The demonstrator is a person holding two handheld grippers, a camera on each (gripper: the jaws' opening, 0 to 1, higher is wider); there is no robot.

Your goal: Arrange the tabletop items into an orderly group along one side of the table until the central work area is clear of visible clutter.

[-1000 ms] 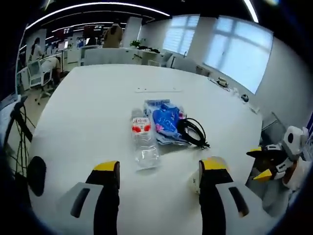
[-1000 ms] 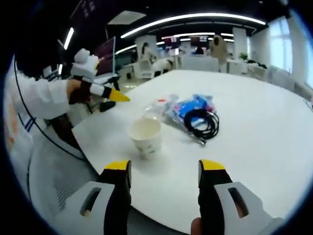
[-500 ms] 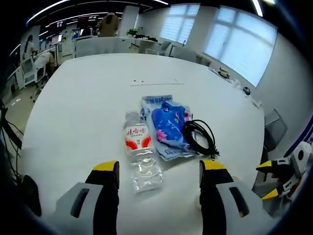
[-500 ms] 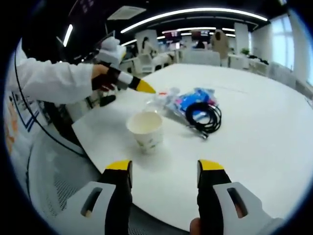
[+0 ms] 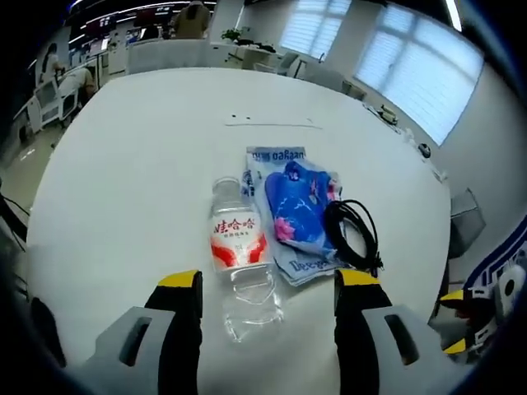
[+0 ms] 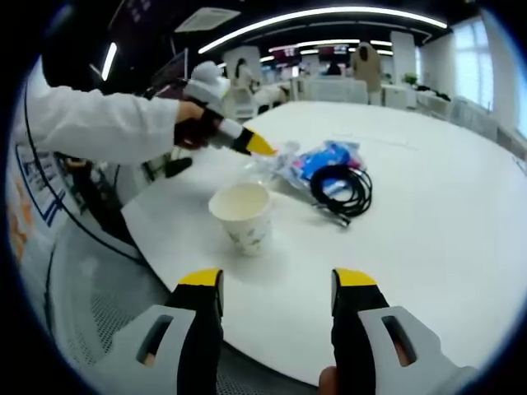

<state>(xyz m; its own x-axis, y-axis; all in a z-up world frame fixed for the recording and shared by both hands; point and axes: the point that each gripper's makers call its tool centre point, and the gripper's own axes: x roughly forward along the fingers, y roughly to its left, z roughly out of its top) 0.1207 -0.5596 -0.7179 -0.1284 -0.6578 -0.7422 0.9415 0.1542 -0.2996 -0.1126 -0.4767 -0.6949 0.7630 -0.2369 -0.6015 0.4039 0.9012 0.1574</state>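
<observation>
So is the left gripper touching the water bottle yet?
Apart. In the left gripper view the open left gripper straddles the bottle's base, with bare table showing between the bottle and each jaw.

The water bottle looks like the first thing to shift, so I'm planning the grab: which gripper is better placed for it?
Left, probably. The left gripper is open with the water bottle lying between its jaws. The right gripper faces the paper cup instead, farther from the bottle.

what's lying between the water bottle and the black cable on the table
The blue printed bag lies between the water bottle and the black cable, seen in the left gripper view.
</observation>
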